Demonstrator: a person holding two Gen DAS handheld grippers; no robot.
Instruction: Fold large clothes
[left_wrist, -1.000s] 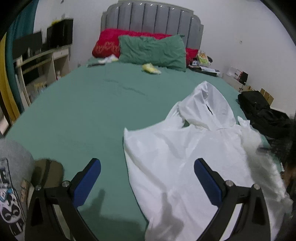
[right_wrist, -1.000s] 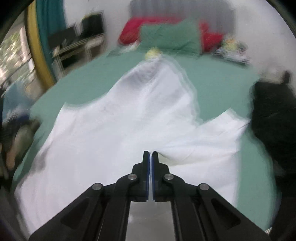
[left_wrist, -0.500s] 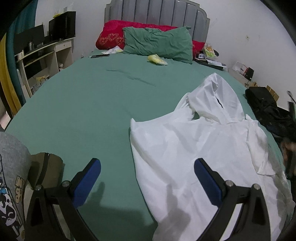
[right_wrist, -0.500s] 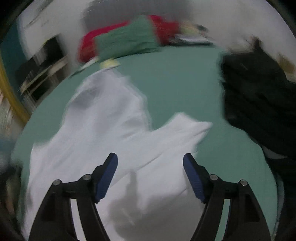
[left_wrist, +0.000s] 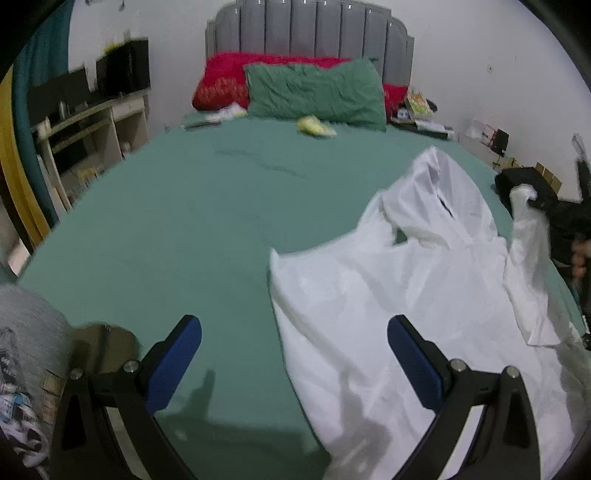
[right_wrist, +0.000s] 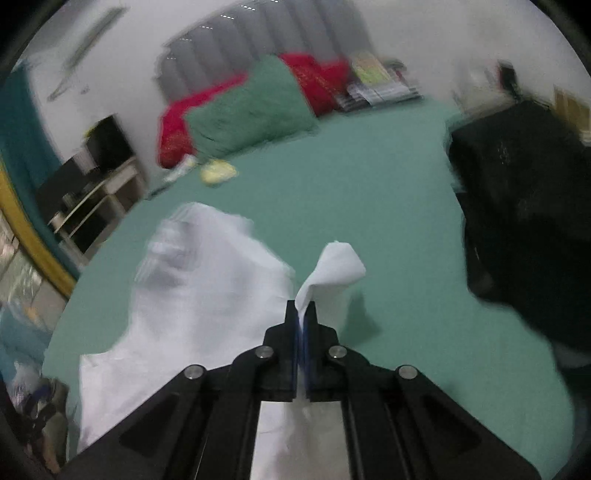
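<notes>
Green sheets cover the big bed (left_wrist: 192, 229), and the white hoodie (left_wrist: 424, 302) lies spread on its near right side. Closest to us, the left gripper (left_wrist: 293, 354) hangs over the sheet with its blue pads wide apart and nothing in them. The right gripper (right_wrist: 301, 314) was wide open half a second ago. Now it is clenched tight on the end of the white sleeve (right_wrist: 332, 267), which pokes up past the pads. That sleeve is lifted off the bed on the right side. I think this means the sleeve can now be pulled across the body for a fold. Farther away sits a black bag (right_wrist: 524, 206), then the green pillow (left_wrist: 314, 94) and red pillow (left_wrist: 221, 86) by the grey headboard (left_wrist: 310, 29).
</notes>
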